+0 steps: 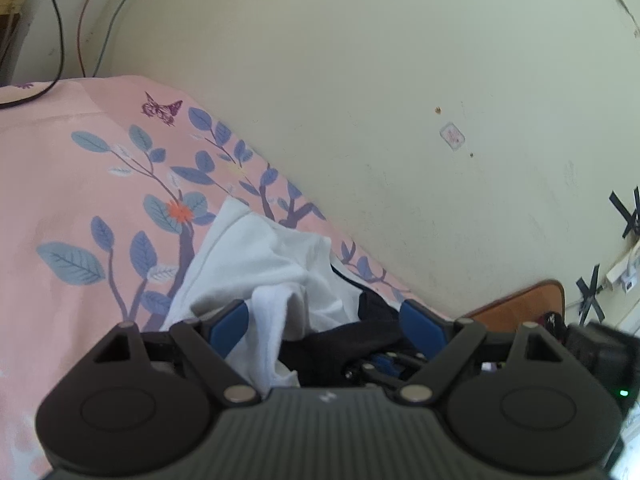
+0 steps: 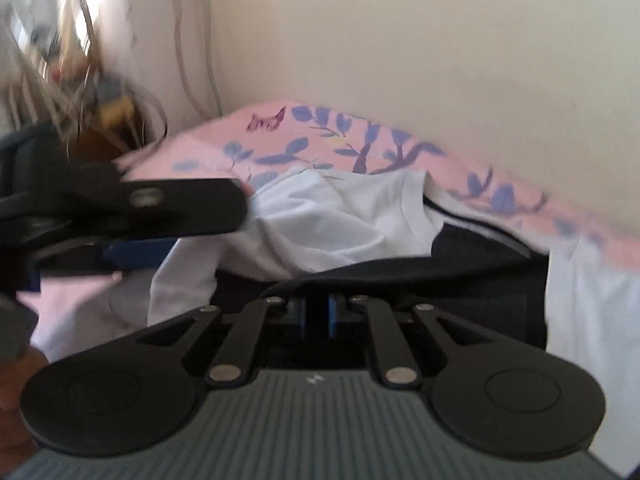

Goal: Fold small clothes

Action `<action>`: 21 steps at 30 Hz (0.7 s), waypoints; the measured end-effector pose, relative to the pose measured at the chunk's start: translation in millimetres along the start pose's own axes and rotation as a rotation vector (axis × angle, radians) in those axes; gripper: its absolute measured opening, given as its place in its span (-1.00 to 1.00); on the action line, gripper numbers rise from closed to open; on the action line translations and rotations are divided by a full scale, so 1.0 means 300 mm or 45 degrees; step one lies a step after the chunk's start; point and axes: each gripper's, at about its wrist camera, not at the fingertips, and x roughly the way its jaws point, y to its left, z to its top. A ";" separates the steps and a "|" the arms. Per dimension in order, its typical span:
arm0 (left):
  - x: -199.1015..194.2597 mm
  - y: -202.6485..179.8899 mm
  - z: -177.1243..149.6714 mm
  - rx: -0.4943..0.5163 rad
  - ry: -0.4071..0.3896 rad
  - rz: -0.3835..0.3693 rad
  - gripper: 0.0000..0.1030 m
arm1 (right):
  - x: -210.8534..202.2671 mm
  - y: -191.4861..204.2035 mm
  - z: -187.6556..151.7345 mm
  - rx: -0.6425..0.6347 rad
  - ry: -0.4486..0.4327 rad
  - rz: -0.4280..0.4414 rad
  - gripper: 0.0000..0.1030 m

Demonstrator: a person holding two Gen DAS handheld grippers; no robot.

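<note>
Blue pads line the left tongs (image 1: 324,322), which stand wide apart and released; a fold of the white garment (image 1: 256,264) and a bunch of the black garment (image 1: 360,340) lie in the gap between them, with neither pad pressing on the cloth. The right tongs (image 2: 317,316) are drawn almost together, their blue pads set close with only a thin dark gap; black cloth lies right at their tips, but the view is blurred and I cannot tell whether any of it is pinched.

Taking the white garment as the landmark: it lies crumpled on the bed, over the pink bedsheet (image 1: 80,184) printed with blue leaves, purple branches and a butterfly. The black garment touches it on the side nearer the right tongs and is partly tucked beneath its edge. In the right wrist view the left tongs reach in from the left of the white garment, one dark finger lying just over its rim. Beyond the garment, the sheet runs up to a cream wall (image 1: 380,80). Far to the right of the garment in the left wrist view, a brown wooden edge (image 1: 528,304) shows at the foot of the wall, with black tape crosses (image 1: 628,216) on the wall above it. Far to the left, thin cables (image 1: 60,40) hang down the wall.

No box, basket or other container shows in either view.
</note>
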 end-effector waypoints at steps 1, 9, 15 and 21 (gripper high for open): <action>0.001 -0.003 -0.002 0.007 0.003 -0.001 0.66 | -0.004 -0.001 0.001 -0.028 0.011 0.009 -0.71; 0.031 -0.049 -0.031 0.140 0.070 0.072 0.66 | -0.323 -0.220 -0.105 0.212 -0.188 -0.102 -0.17; 0.061 -0.065 -0.055 0.202 0.101 0.134 0.69 | -0.289 -0.498 -0.355 0.510 -0.091 -0.368 -0.26; 0.017 -0.082 -0.063 0.206 0.114 0.161 0.69 | -0.353 -0.423 -0.484 0.510 -0.258 -0.236 -0.17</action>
